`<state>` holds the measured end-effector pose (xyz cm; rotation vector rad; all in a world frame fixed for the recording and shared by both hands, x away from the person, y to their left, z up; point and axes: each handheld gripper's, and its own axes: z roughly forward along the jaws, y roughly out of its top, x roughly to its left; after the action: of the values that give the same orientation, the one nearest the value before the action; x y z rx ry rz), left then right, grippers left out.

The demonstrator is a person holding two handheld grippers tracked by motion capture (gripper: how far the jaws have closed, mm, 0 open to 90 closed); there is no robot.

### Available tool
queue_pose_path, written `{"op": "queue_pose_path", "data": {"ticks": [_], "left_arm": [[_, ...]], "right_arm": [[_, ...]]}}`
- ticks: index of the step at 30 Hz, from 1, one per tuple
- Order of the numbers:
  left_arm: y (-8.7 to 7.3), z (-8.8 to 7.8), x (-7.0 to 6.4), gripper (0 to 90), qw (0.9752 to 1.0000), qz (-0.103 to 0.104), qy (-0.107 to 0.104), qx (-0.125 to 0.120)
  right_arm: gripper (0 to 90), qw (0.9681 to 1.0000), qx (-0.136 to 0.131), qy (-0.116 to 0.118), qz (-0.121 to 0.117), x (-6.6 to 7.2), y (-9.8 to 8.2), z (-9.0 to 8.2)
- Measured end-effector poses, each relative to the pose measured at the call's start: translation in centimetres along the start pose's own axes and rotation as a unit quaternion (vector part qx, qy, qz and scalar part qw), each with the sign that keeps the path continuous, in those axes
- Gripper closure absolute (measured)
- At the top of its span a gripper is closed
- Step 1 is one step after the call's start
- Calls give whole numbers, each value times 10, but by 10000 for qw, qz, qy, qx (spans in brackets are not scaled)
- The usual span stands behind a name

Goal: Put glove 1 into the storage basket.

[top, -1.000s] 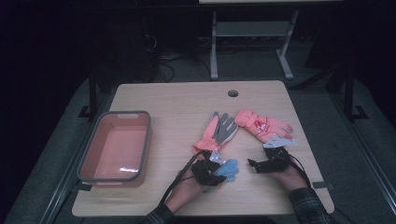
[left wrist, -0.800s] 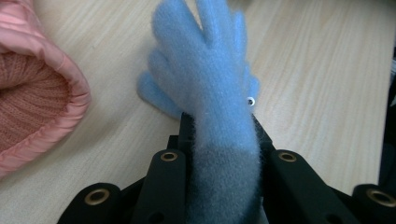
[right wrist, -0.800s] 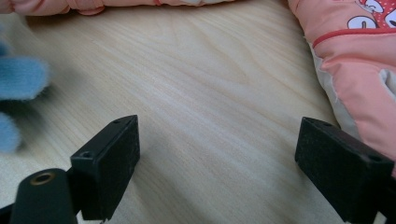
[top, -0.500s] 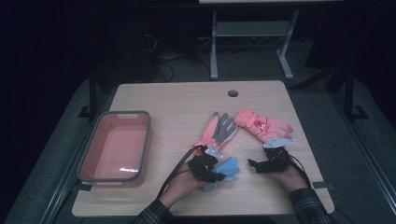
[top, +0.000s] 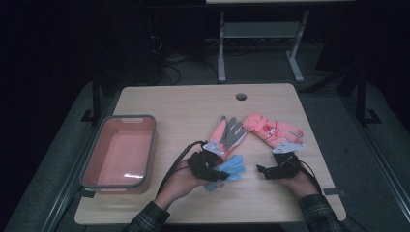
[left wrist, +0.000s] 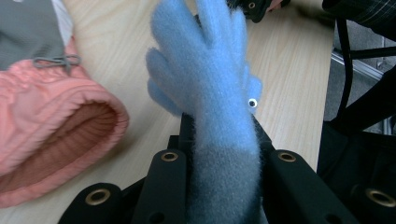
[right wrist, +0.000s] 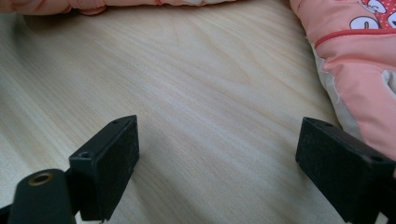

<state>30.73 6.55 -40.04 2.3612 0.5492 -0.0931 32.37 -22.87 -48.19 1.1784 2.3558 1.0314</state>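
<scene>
Between its 2 closed jaws, the left gripper (left wrist: pixel 224 186) is clamping a fluffy blue glove (left wrist: pixel 212 88); its loose fingers are risking snagging the pink glove (left wrist: pixel 51 135) alongside.

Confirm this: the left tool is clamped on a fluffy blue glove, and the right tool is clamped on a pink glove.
Half right. The left tool does grip the fluffy blue glove, but the right tool stands open over bare wood, beside the pink padded glove, as the right gripper view shows.
</scene>
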Motion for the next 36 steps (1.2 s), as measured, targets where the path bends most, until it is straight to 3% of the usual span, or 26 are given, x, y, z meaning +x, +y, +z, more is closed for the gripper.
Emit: {"op": "queue_pose_path", "data": {"ticks": [19,30,36], "left_arm": [[5,-49,26,745,9991,-122,363,-167],[0,-77,47,746,9970,-185,745,-113],[-4,-98,59,746,9947,-330,954,-199]], "right_arm": [[128,10000,-2,1,4,0,0,0],[128,10000,-8,0,-2,0,0,0],[128,10000,-4,1,3,0,0,0]]}}
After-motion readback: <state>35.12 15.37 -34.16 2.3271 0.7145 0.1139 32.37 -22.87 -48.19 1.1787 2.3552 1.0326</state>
